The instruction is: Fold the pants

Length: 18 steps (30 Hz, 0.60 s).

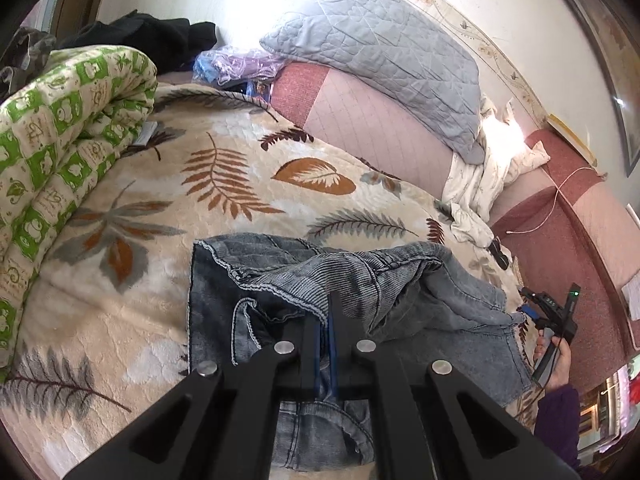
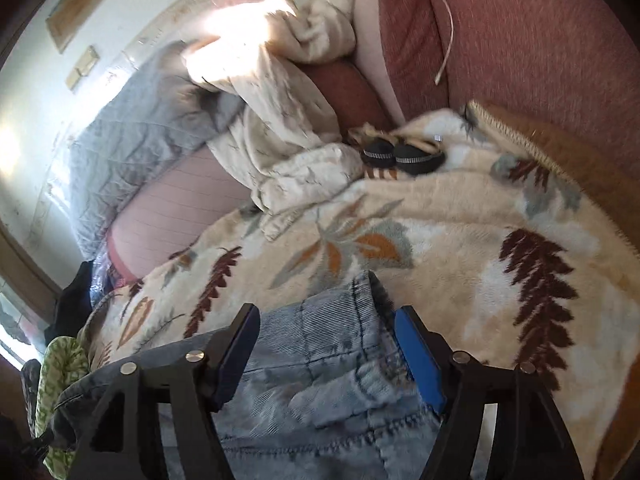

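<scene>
My left tool [image 1: 325,316] angles down, pinching the ribbed denim jeans [image 1: 280,272] bunched on the fleecy leaf-print blanket [image 1: 224,168]; my right tool [image 2: 326,332] stands spread astride their faded hem

Left hand-held gripper [image 1: 325,312] is pointing downward, jaws pinching closed on denim. Right hand-held gripper [image 2: 326,344] is angling down too, jaws standing wide apart.
</scene>
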Tool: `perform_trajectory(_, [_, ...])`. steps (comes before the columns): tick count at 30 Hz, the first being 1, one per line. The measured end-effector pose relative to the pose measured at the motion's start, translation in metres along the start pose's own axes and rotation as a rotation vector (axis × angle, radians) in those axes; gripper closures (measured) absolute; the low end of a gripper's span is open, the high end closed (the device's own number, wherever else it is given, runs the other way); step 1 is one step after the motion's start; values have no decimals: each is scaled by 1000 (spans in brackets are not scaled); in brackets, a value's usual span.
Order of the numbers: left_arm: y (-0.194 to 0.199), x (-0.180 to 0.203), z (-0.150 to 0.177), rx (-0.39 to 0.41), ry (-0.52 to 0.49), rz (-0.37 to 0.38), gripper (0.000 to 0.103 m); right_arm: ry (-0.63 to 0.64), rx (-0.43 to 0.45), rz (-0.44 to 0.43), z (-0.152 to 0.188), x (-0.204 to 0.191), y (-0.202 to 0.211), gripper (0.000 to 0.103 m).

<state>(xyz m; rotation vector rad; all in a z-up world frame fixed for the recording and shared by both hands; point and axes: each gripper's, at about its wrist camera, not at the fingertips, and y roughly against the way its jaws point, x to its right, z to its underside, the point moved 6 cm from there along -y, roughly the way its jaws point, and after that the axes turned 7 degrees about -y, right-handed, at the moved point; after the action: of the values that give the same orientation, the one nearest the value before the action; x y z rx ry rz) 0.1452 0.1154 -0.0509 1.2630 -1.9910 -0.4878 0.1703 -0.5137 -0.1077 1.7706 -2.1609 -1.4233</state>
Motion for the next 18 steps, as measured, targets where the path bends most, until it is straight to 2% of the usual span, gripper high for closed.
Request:
perform_trajectory(4, [-2, -2, 1, 8, 19, 0, 100, 14, -84, 42, 3, 10, -35, 30])
perform_trajectory(7, [-2, -5, 2, 13, 28, 1, 100, 26, -148, 41, 11, 14, -52, 34])
perform_trajectory(8, [-2, -6, 2, 14, 30, -1, 100, 24, -166, 39, 14, 15, -55, 38])
perform_trajectory(9, [-1, -6, 2, 16, 30, -3, 100, 26, -185, 28, 16, 14, -57, 54])
perform_trajectory(10, [0, -6, 2, 20, 29, -4, 100, 38, -199, 19, 18, 11, -57, 65])
perform_trajectory(11, [1, -6, 2, 21, 29, -4, 100, 60, -196, 28, 19, 8, -56, 70])
perform_trajectory(12, [1, -5, 2, 20, 27, -4, 100, 81, -192, 33, 19, 5, -53, 82])
perform_trajectory(15, [1, -5, 3, 18, 29, -8, 100, 87, -160, -23, 17, -6, -40, 85])
perform_trajectory(18, [2, -5, 4, 18, 29, -10, 100, 97, -109, -43, 11, -16, -25, 85])
